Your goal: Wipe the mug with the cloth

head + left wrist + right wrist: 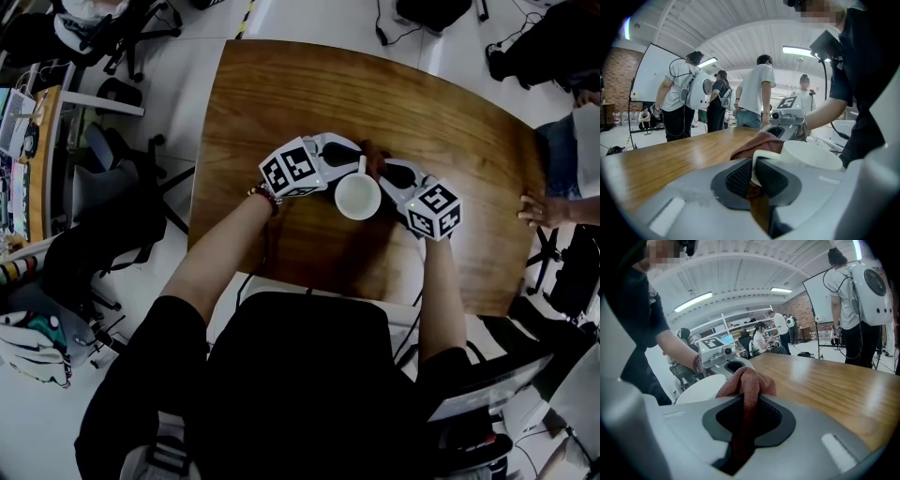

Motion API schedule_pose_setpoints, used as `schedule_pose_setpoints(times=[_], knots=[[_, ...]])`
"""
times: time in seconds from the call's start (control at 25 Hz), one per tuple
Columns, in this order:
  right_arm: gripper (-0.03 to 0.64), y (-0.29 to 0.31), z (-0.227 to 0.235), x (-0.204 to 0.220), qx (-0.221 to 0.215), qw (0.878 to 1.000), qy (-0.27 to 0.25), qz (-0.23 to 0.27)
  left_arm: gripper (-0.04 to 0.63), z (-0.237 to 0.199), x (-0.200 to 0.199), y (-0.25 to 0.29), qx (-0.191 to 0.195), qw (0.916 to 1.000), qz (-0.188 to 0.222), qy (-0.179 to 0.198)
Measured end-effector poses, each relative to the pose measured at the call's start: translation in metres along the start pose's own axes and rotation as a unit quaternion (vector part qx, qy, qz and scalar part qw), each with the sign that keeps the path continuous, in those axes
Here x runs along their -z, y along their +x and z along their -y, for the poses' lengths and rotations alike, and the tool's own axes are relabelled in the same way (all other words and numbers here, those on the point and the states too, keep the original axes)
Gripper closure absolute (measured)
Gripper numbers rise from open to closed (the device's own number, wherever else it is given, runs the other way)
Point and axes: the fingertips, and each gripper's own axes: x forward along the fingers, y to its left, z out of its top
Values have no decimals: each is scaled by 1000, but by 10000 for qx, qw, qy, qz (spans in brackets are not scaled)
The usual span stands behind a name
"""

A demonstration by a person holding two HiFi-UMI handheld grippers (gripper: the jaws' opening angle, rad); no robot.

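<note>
A white mug (358,197) stands upright near the middle of the wooden table (281,84). My left gripper (352,161) reaches it from the left and is shut on the mug's handle (752,165), which shows white between the black pads. The mug's body (811,154) rises just right of those jaws. My right gripper (384,172) comes in from the right, shut on a reddish-brown cloth (745,380). The cloth is bunched against the far side of the mug (701,387), beside the handle. In the left gripper view the cloth (757,143) lies behind the handle.
A person's hand (539,211) rests on the table's right edge. Office chairs (112,206) and a cluttered desk stand off the table's left side. Several people (757,91) stand beyond the table's far end. Bare wood lies on all sides of the mug.
</note>
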Motion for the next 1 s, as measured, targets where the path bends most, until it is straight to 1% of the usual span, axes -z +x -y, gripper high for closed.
schedule_pose_setpoints(times=[0.12, 0.24, 0.44, 0.56, 0.68, 0.8, 1.0], knots=[[561, 1, 1, 12, 116, 9997, -62, -215, 561, 0, 3, 0, 7, 10000, -38, 10], [561, -6, -3, 13, 99, 9997, -109, -185, 560, 1, 4, 0, 11, 10000, -36, -42], [561, -34, -18, -7, 19, 9991, 55, 422, 557, -1, 8, -1, -56, 9999, 39, -80], [561, -48, -26, -13, 114, 9973, 128, 713, 554, -2, 7, -3, -136, 9993, 173, -295], [561, -54, -29, -7, 243, 9960, 243, 819, 554, -5, 7, -6, -306, 9981, 308, -448], [561, -53, -28, 4, 406, 9946, 413, 864, 552, -7, 9, -10, -578, 9957, 444, -568], [561, -44, -22, 15, 707, 9936, 380, 793, 552, -12, 10, -17, -1053, 9909, 549, -634]])
